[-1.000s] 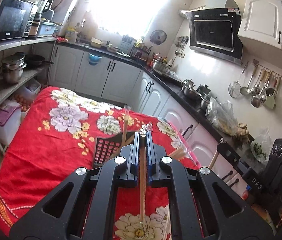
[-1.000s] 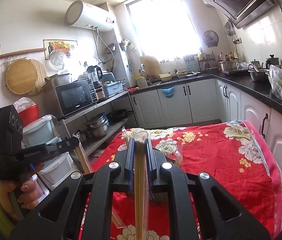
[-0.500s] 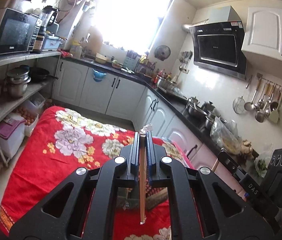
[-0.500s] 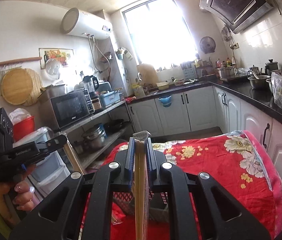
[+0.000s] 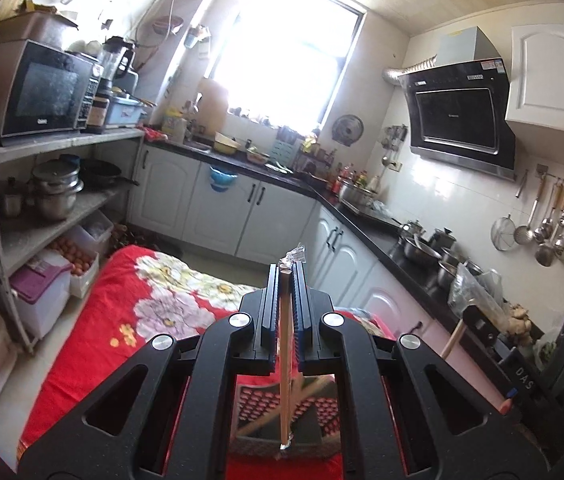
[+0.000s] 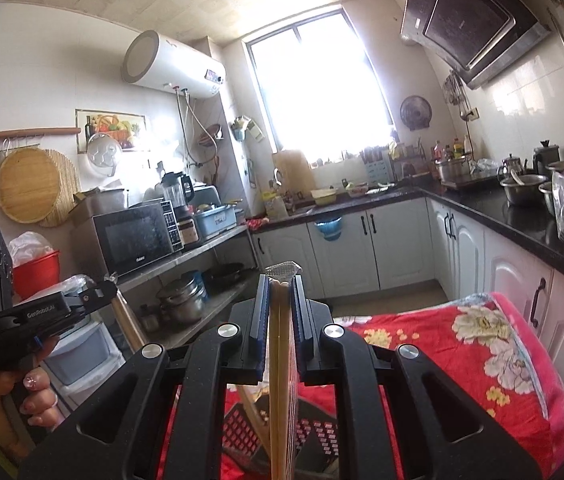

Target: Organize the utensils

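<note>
My left gripper [image 5: 286,270] is shut on a pair of wooden chopsticks in a clear wrapper [image 5: 285,364], held upright above a black perforated utensil basket [image 5: 260,408] on the red floral cloth. My right gripper [image 6: 280,280] is shut on a bundle of wrapped wooden chopsticks [image 6: 280,392], also above the basket [image 6: 317,436]. Loose chopsticks [image 6: 252,412] lean in the basket. The left gripper also shows in the right wrist view [image 6: 94,296], at the far left, with chopsticks hanging below it.
The table under the red floral cloth [image 5: 122,320] stands in a narrow kitchen. A shelf with microwave [image 5: 38,88] and pots is on the left. White cabinets and a black counter [image 5: 385,236] run along the back and right.
Both grippers have tilted upward and risen with their chopsticks. The basket has dropped to the bottom of both views and more wall and ceiling show.
</note>
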Tool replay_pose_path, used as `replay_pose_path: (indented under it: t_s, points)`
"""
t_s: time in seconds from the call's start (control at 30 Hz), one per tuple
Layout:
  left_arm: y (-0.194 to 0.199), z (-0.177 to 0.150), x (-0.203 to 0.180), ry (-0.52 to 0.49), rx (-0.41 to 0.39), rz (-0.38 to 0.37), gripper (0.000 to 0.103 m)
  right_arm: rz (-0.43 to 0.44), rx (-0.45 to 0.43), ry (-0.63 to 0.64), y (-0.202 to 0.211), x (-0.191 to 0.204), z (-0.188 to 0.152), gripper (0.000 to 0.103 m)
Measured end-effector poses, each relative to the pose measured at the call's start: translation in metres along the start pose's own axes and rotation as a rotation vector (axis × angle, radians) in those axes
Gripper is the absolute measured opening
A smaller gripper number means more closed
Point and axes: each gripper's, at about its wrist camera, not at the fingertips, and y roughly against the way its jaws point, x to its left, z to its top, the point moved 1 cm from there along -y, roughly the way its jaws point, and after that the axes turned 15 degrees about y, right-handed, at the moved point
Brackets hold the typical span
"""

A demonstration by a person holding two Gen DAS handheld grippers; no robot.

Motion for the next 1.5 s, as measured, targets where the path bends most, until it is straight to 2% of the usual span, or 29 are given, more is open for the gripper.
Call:
replay_pose_path:
  t_s: [0.23, 0.53, 0.7, 0.93, 1.37, 1.5]
  points:
    - [-0.014, -0.005, 0.005, -0.009, -0.036, 0.017, 0.003, -0.061, -0.035, 0.027, -0.014, -0.006, -0.005, 0.011]
    - [-0.036, -0.025, 0.012, -0.032, -0.027, 0.041, 0.003, -0.131, -0.114, 0.107, -0.023, -0.007, -0.029, 0.011]
    - [-0.044, -0.041, 0.014, -0.068, -0.036, 0.051, 0.003, -0.136, -0.099, 0.132, -0.034, -0.003, -0.050, 0.011]
    - [-0.056, -0.065, 0.024, -0.084, 0.005, 0.063, 0.003, -0.123, -0.074, 0.130, -0.035, 0.003, -0.072, 0.011]
    - [-0.058, -0.094, 0.042, -0.065, 0.077, 0.073, 0.003, -0.112, -0.008, 0.085, -0.014, 0.008, -0.086, 0.012]
    - [-0.057, -0.098, 0.046, -0.065, 0.096, 0.074, 0.003, -0.112, 0.024, 0.074, -0.009, 0.008, -0.090, 0.019]
